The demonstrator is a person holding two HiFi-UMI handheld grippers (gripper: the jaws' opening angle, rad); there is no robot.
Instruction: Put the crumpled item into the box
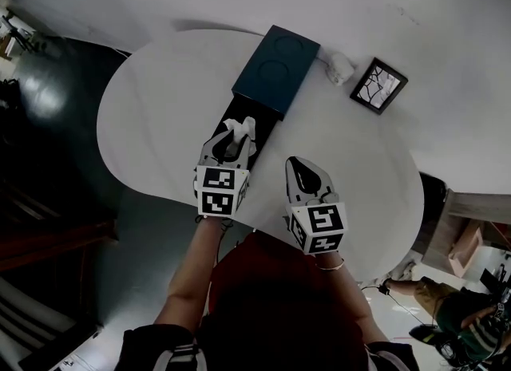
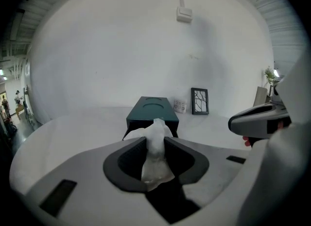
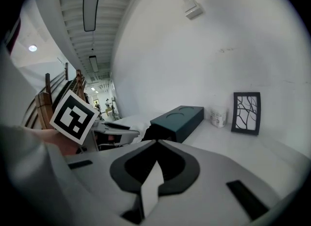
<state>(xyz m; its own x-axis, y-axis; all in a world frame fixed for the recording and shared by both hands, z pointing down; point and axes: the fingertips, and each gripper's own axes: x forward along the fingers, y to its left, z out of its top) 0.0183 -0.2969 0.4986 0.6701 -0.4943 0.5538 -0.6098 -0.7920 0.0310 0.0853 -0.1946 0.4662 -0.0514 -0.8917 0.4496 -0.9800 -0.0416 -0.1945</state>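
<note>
A crumpled white tissue (image 1: 241, 128) sticks up between the jaws of my left gripper (image 1: 234, 136), which is shut on it. In the left gripper view the tissue (image 2: 156, 147) fills the gap between the dark pads (image 2: 130, 159). Just beyond it lies the dark teal box (image 1: 277, 69) (image 2: 151, 109), its black open end (image 1: 238, 112) facing the gripper. My right gripper (image 1: 306, 171) hovers over the table to the right of the left one. Its jaws meet at the tip (image 3: 156, 142) with nothing in them. The box (image 3: 181, 117) lies ahead of it, slightly left.
The round white table (image 1: 160, 106) stands against a white wall. Behind the box stand a small white cup (image 1: 340, 66) (image 2: 180, 106) and a black-framed picture (image 1: 378, 85) (image 2: 199, 101) (image 3: 245, 112). The table's near edge runs under my hands, with dark floor to the left.
</note>
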